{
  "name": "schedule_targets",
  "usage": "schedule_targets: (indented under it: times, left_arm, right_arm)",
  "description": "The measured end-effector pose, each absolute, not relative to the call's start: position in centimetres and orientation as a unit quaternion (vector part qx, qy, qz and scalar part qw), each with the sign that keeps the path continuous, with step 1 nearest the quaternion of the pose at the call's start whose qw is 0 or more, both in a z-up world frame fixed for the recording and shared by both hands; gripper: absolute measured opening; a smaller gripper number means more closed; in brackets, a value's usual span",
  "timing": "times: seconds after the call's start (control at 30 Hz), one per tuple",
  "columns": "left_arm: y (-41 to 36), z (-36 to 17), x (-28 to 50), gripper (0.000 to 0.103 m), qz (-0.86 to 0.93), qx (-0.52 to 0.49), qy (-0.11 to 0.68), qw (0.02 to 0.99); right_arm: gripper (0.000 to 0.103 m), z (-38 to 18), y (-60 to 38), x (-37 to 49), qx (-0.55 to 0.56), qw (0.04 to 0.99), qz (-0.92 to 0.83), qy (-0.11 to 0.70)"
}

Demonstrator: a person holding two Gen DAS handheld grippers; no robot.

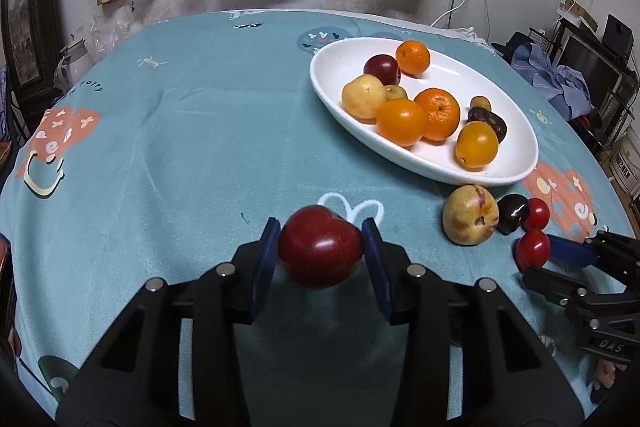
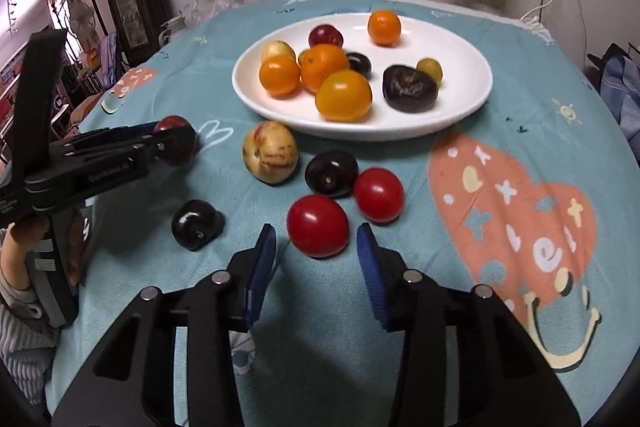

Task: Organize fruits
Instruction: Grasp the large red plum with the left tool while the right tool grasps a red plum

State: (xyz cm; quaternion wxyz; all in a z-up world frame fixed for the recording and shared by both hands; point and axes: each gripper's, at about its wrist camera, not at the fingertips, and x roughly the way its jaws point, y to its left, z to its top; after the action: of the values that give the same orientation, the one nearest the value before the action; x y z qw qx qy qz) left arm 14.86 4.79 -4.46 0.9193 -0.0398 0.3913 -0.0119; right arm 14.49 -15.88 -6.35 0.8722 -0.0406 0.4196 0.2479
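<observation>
In the left wrist view, the left gripper [image 1: 321, 241] is sitting at the lower centre of the frame, its blue pads pinching a dark red plum [image 1: 320, 251] above the teal tablecloth [image 1: 180, 131]. In the right wrist view, the right gripper [image 2: 316, 247] is resting at the bottom centre with jaws spread, a red tomato [image 2: 318, 226] lying between the fingertips, apparently untouched. Just beyond, a second tomato [image 2: 379, 194], a dark plum [image 2: 331, 173] and a speckled yellow fruit [image 2: 270, 151] are clustering at mid-frame. Farther back, the white oval plate [image 2: 460, 107] is holding oranges and other fruits in the upper centre.
</observation>
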Motion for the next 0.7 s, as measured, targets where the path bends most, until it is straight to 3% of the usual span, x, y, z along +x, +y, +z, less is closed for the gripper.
schedule_targets:
  times: [0.2, 0.7]
  left_arm:
    - [4.8, -4.5, 14.8, 0.043, -0.012, -0.04, 0.392, 0.919]
    - [4.8, -3.9, 13.1, 0.042, -0.028, -0.067, 0.371, 0.926]
  right_arm:
    - [0.034, -6.5, -16.0, 15.0, -0.027, 0.872, 0.249, 0.419]
    - [0.031, -5.3, -16.7, 14.7, 0.001, 0.877, 0.259, 0.405]
